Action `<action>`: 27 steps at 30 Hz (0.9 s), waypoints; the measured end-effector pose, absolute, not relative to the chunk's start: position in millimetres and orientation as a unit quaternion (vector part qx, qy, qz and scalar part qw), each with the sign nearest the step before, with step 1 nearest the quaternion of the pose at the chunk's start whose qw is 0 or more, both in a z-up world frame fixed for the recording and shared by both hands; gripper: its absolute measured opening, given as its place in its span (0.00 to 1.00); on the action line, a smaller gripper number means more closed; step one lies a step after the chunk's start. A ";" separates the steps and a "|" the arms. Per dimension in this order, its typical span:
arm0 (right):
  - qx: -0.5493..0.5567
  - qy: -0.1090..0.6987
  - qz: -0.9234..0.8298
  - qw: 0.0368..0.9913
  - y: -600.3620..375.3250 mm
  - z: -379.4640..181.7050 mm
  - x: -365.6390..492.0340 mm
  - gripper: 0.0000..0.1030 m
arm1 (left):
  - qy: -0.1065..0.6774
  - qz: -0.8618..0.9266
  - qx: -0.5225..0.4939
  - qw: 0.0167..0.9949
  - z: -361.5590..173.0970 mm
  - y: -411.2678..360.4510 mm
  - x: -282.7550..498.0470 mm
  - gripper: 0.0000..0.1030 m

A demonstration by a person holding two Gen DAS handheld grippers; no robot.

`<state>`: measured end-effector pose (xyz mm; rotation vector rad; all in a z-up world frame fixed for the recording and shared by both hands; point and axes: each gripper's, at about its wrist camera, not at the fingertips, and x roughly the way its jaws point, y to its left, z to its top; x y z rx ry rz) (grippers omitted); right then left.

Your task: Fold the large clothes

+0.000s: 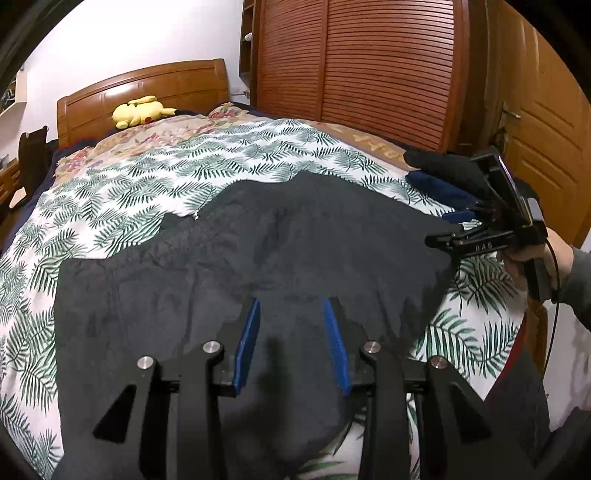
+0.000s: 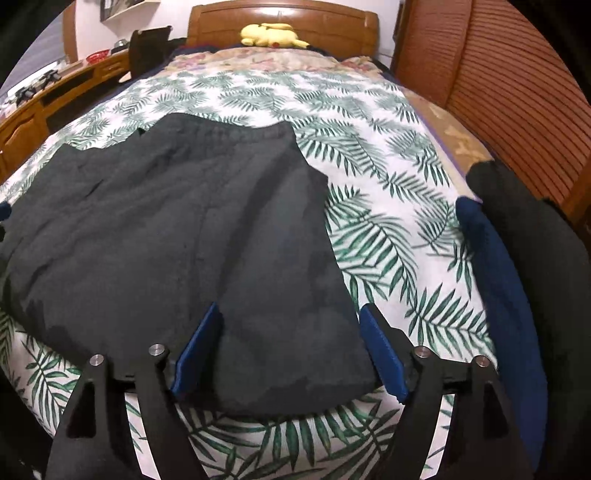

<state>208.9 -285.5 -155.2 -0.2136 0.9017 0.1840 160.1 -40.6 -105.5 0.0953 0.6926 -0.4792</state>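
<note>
On the bed (image 2: 369,122), the dark garment (image 2: 177,229) looks soft, limp — pinch its near hem; both claws empty, right claw (image 2: 290,314) wide, left claw (image 1: 291,306) narrower.

I count two grippers: my left gripper (image 1: 291,308) and my right gripper (image 2: 290,314), each with two blue pads. One dark grey garment (image 2: 177,236) lies spread on the leaf-print bedspread (image 2: 369,155). At the bed's right edge I see two more folded pieces, one navy (image 2: 495,258) and one black (image 2: 546,240). One yellow plush toy (image 2: 271,35) sits by the one wooden headboard (image 2: 221,18). One hand (image 1: 535,262) shows.
</note>
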 end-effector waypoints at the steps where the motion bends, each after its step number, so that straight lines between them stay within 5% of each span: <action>1: -0.098 0.439 0.087 0.889 -286.8 -157.3 208.9 0.79 | 0.337 -0.231 0.047 0.912 -106.5 -39.7 158.1 0.33; 9: -0.045 0.471 0.080 0.878 -301.1 -169.9 210.4 0.86 | 0.344 -0.223 0.047 0.911 -113.9 -28.8 141.0 0.33; 27: 0.010 0.496 0.092 0.864 -307.2 -184.3 211.2 0.86 | 0.360 -0.208 0.036 0.909 -136.5 -12.5 118.3 0.33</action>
